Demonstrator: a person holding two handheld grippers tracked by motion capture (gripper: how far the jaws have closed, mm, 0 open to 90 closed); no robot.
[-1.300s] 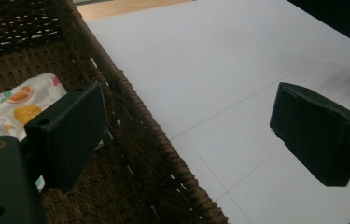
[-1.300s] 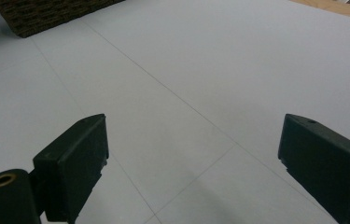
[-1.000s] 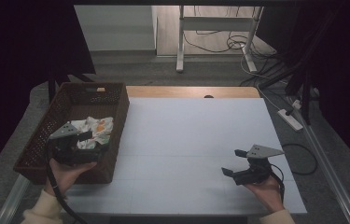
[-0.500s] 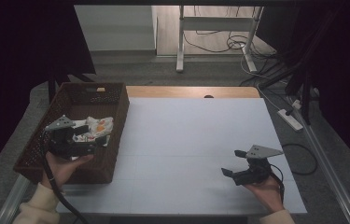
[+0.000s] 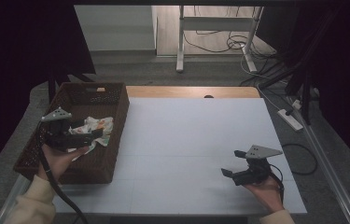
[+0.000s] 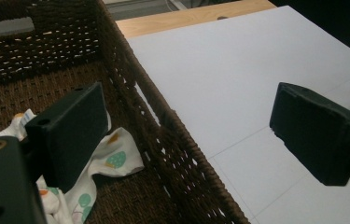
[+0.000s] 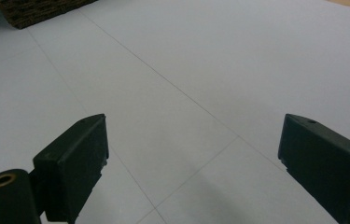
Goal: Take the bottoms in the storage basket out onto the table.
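A brown wicker basket point(image 5: 116, 100) held a patterned cloth point(image 5: 99, 128); the left gripper point(image 5: 88, 136) hung above it, jaws wide. The right gripper point(image 5: 231, 173) was also wide, empty.

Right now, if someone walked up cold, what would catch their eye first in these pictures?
Most likely the dark woven basket at the table's left edge, with a crumpled white patterned cloth lying inside it. Next, the left gripper held over that basket above the cloth, jaws spread wide and empty. The big white tabletop is bare beyond that, apart from the right gripper, open too, low near the front right corner.
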